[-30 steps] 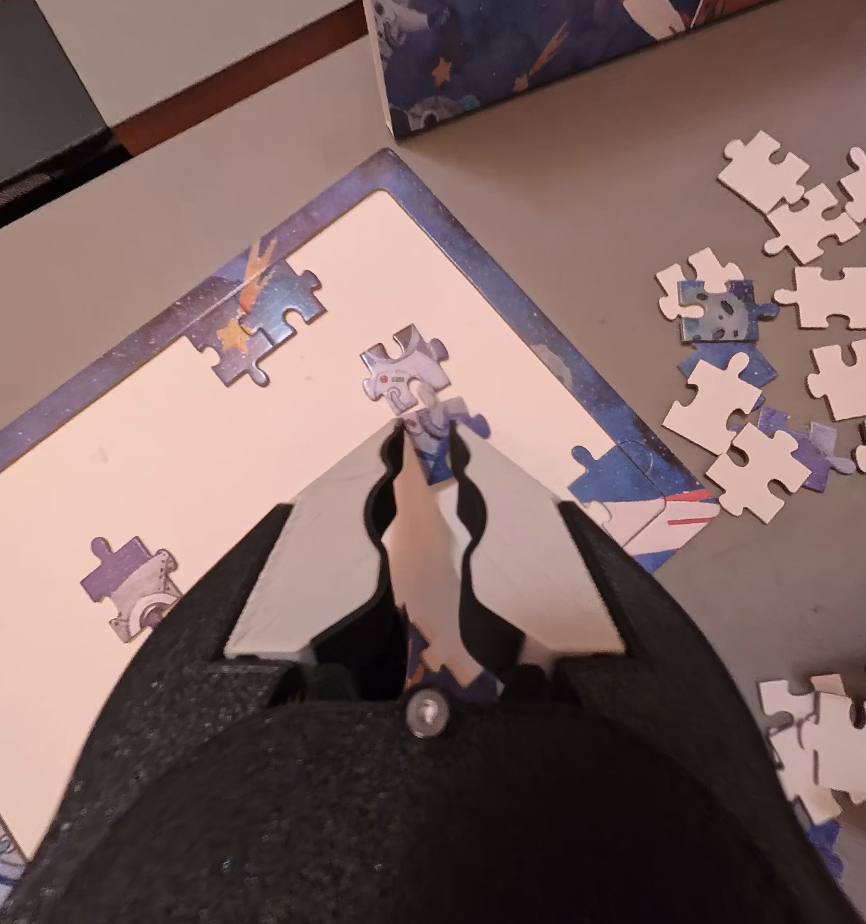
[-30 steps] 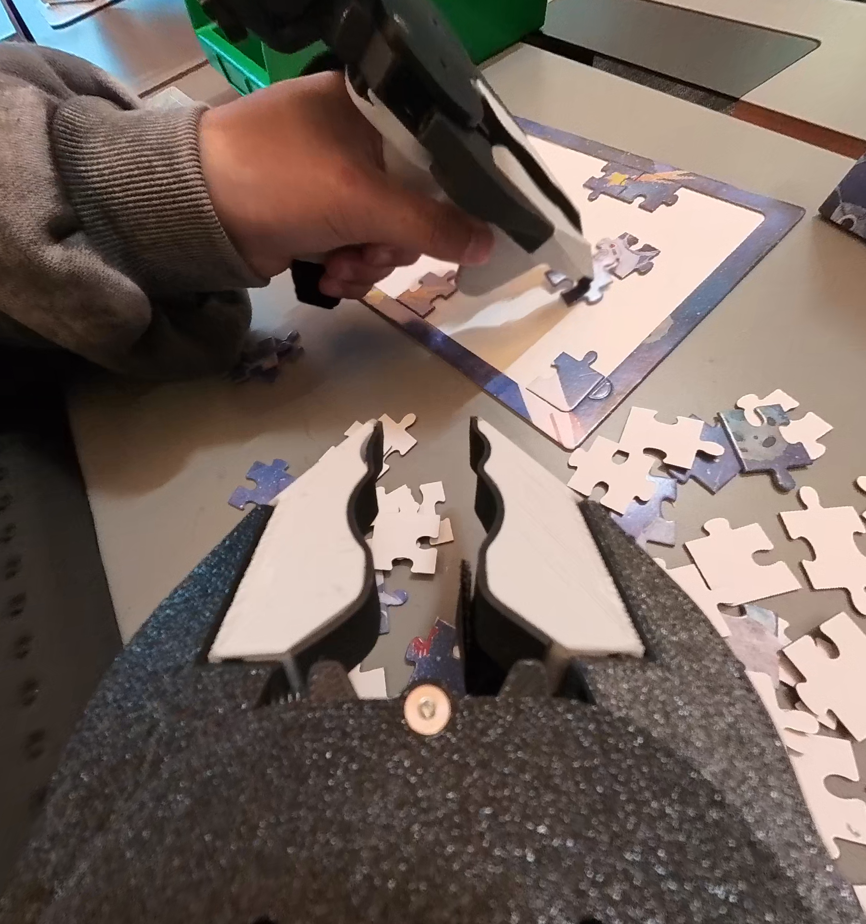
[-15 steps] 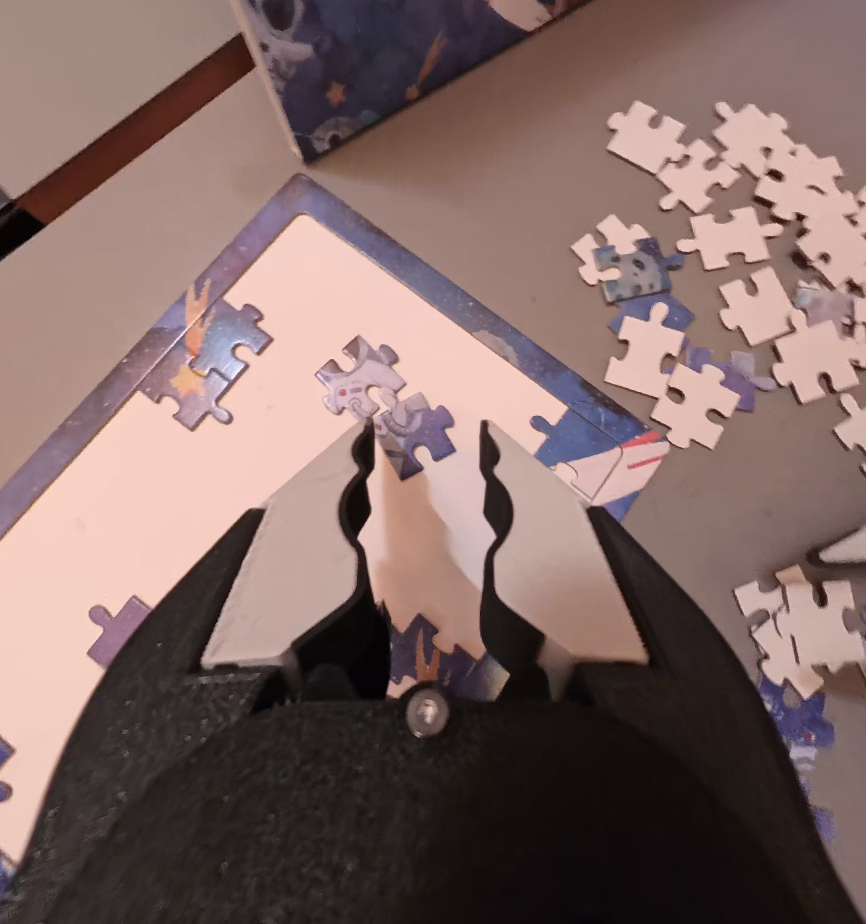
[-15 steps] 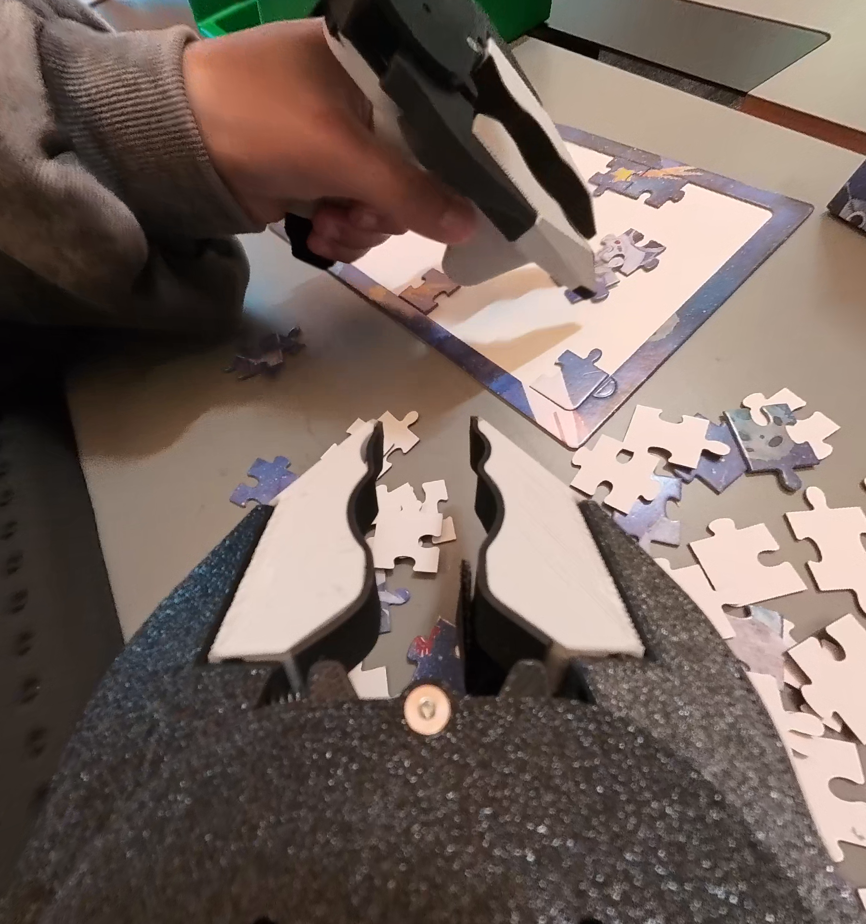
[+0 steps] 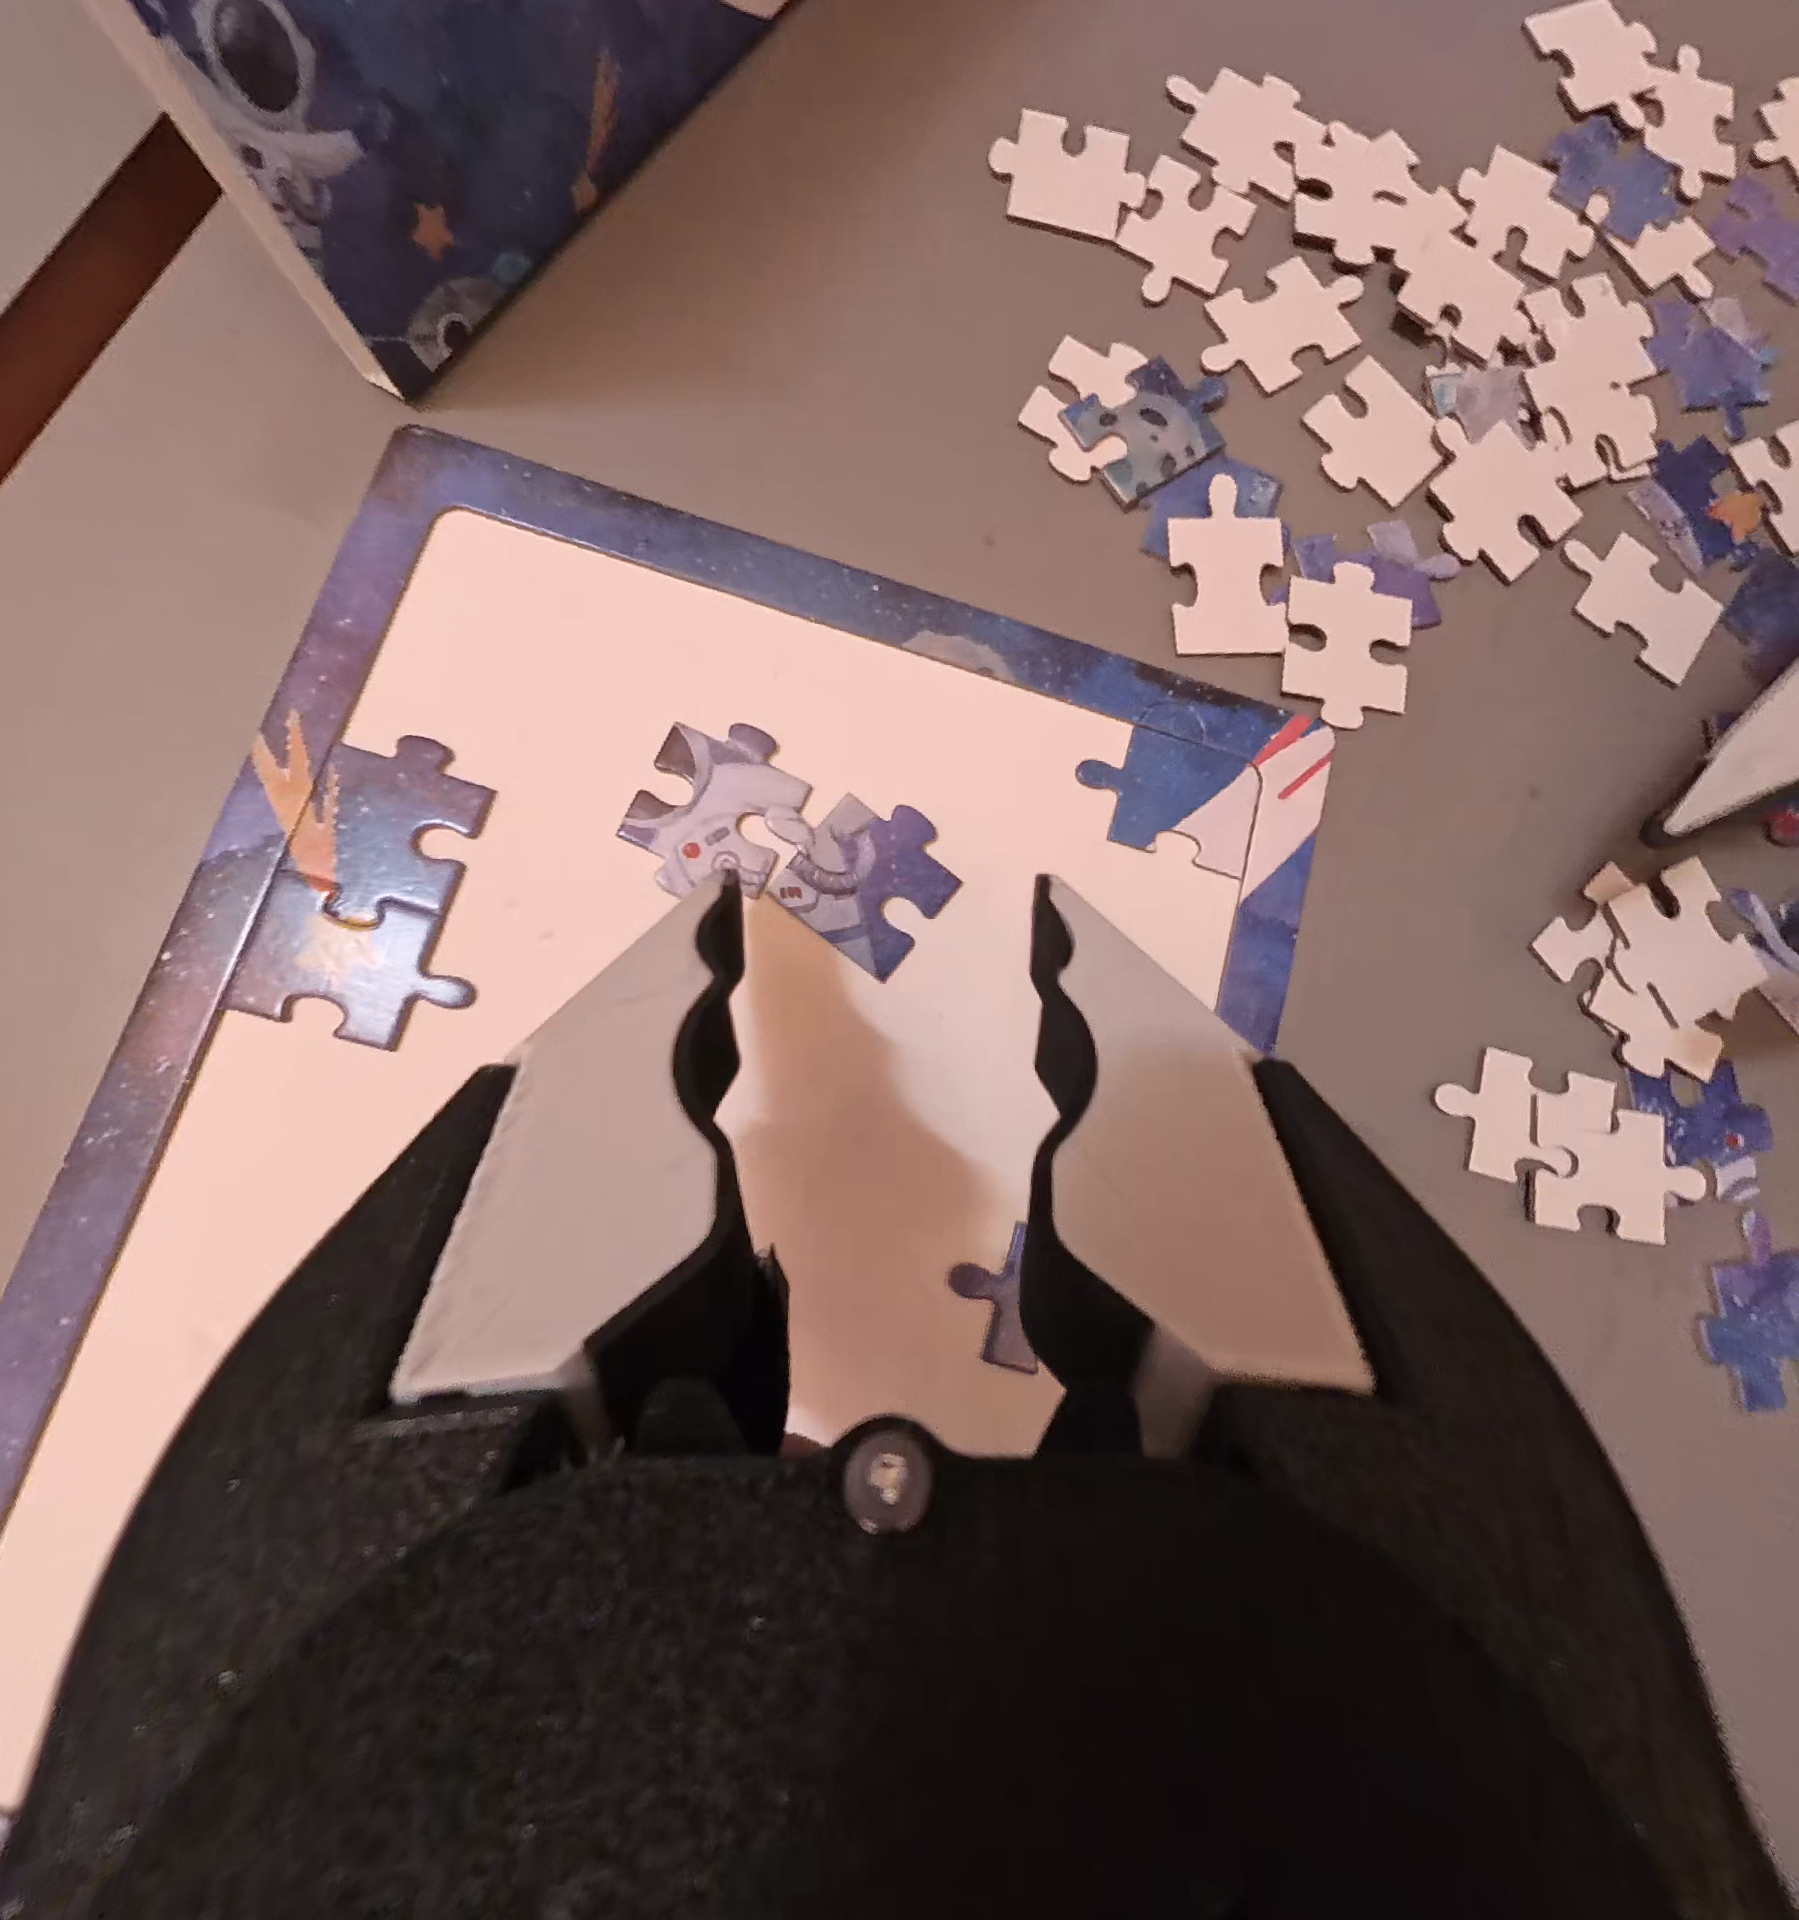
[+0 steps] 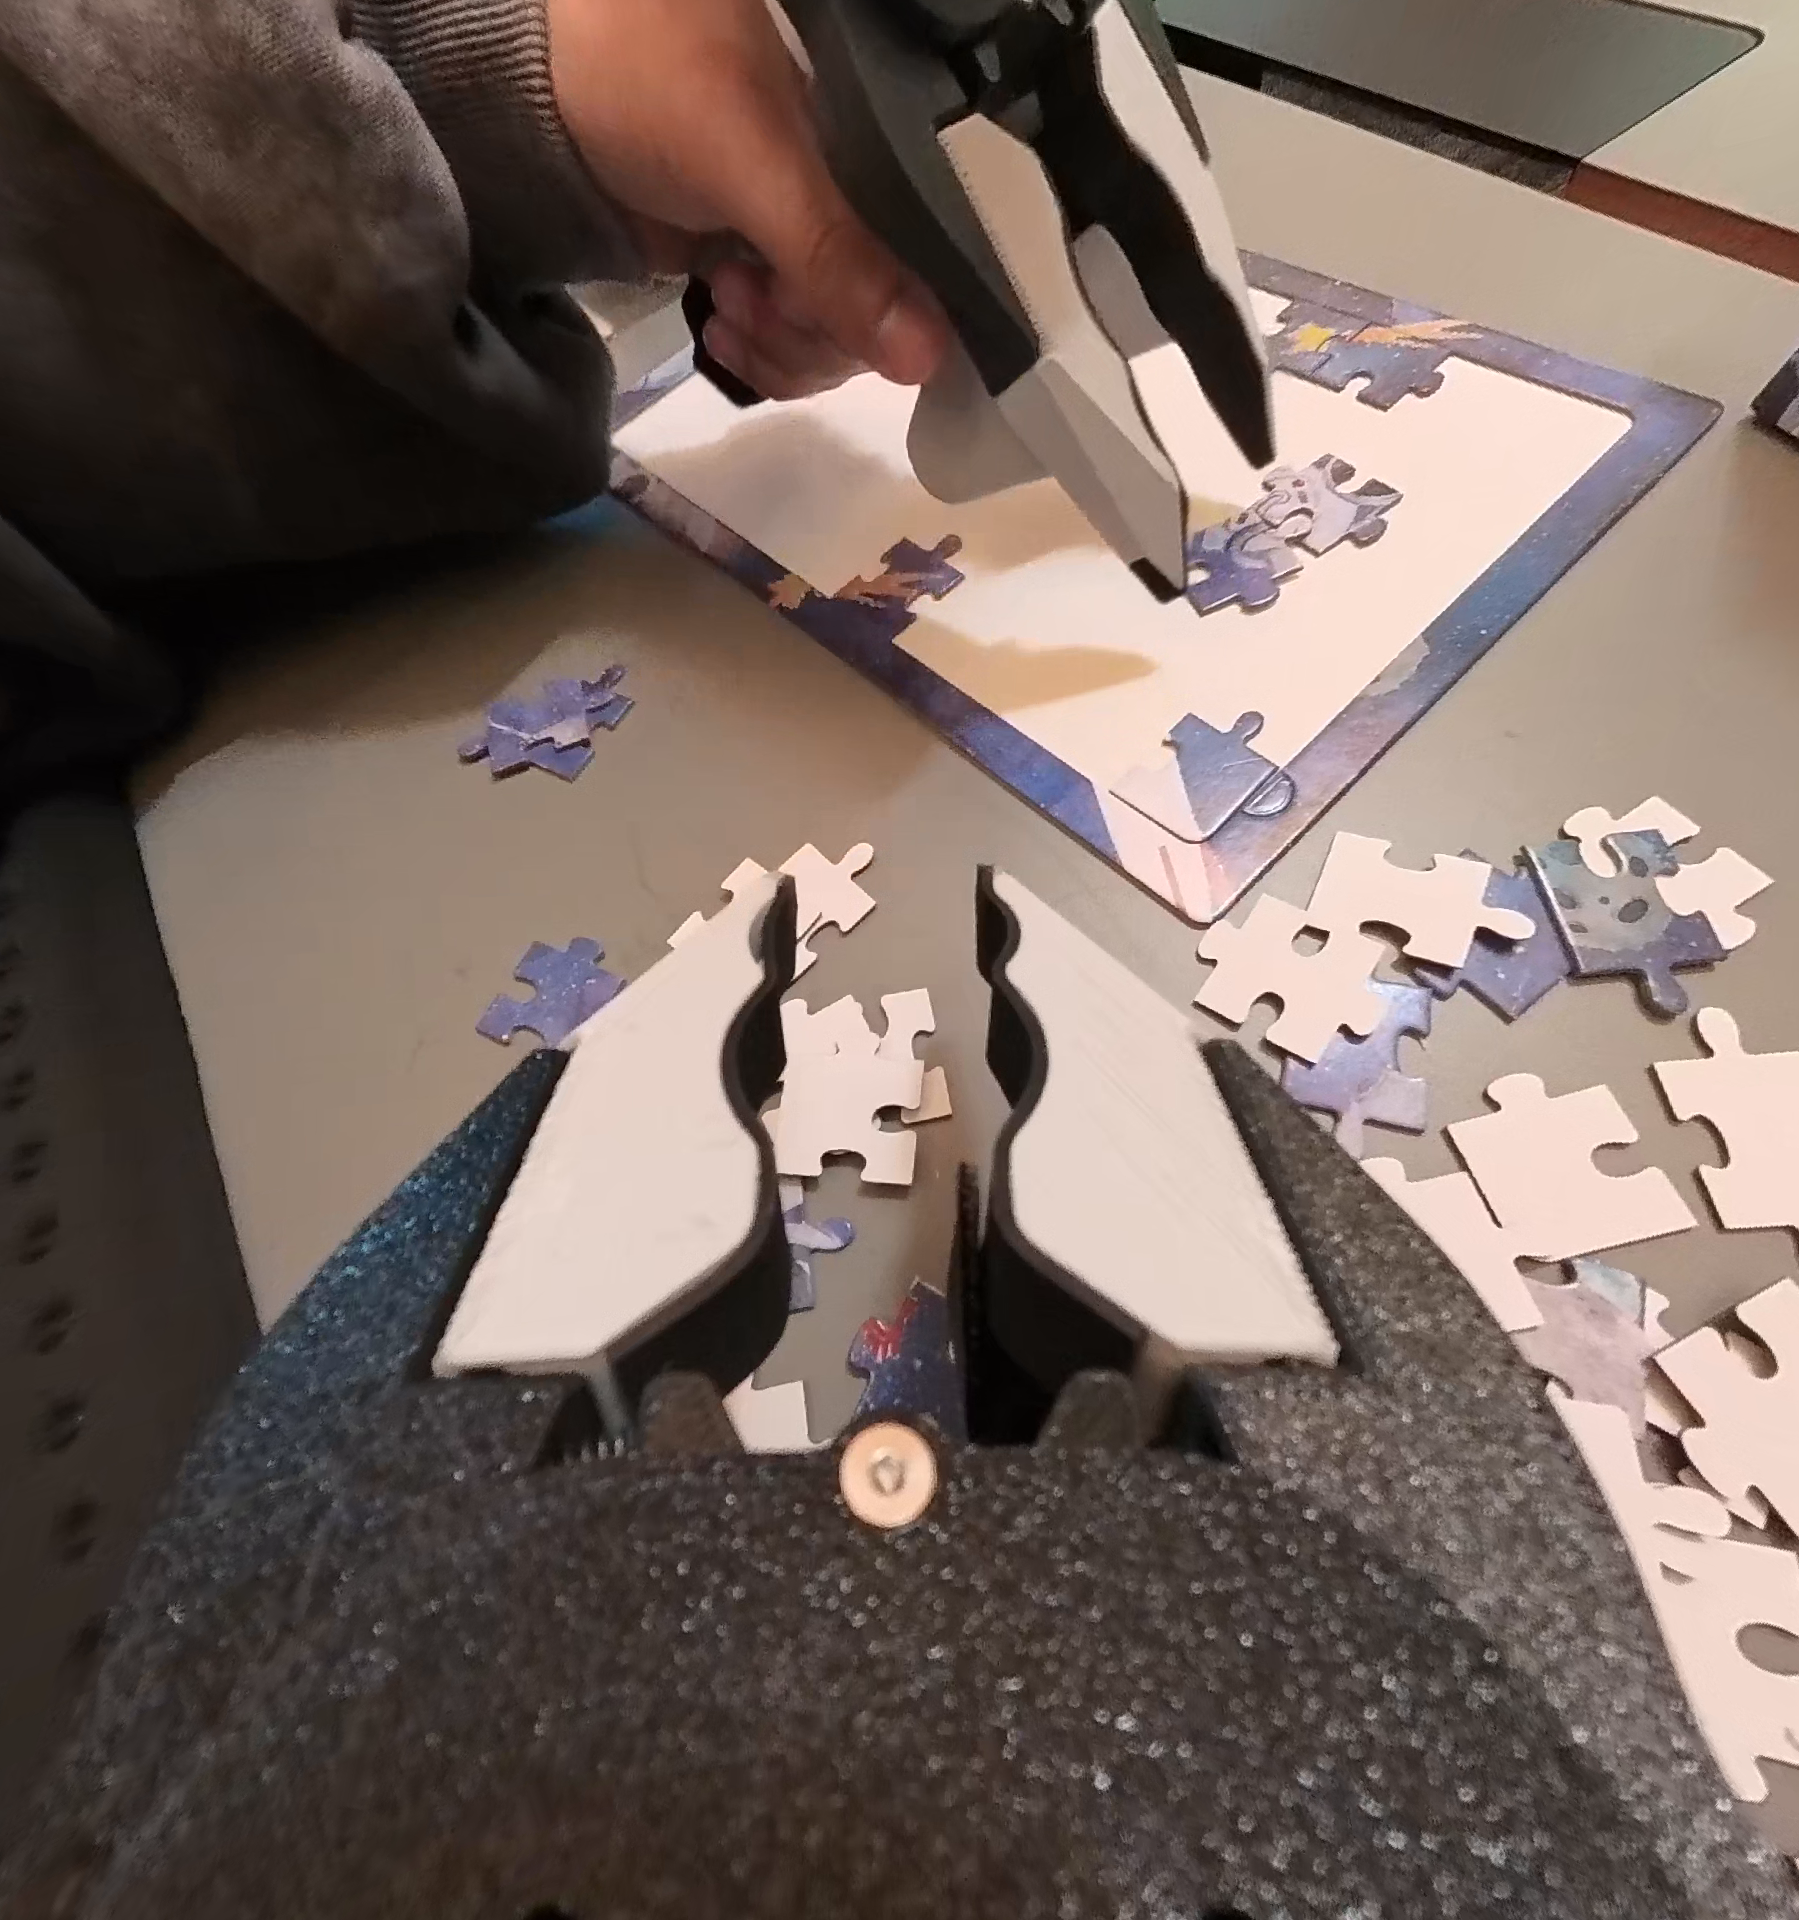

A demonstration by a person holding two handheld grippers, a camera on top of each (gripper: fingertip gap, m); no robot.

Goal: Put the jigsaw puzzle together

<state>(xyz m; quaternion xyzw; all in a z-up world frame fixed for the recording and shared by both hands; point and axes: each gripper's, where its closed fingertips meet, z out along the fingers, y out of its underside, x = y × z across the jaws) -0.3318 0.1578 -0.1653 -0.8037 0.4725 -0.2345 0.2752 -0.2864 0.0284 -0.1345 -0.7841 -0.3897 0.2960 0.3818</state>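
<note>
- Lying flat on the grey desk (image 5: 770,343): puzzle tray (image 5: 874,644) with a blue border, a comet piece (image 5: 375,831) sitting at its left edge.
- Hovering over the tray: left tool (image 5: 879,894), jaws spread wide, gripping nothing, one tip just beside the joined astronaut pieces (image 5: 791,847).
- Sitting in the tray's near-right corner: a rocket piece (image 5: 1186,800).
- Standing beyond the tray: puzzle box (image 5: 438,156).
- Lying scattered right of the tray: loose pieces (image 5: 1497,343), mostly white side up.
- Hanging low over a few white pieces (image 6: 853,1081): right tool (image 6: 884,894), jaws partly apart, gripping nothing.
</note>
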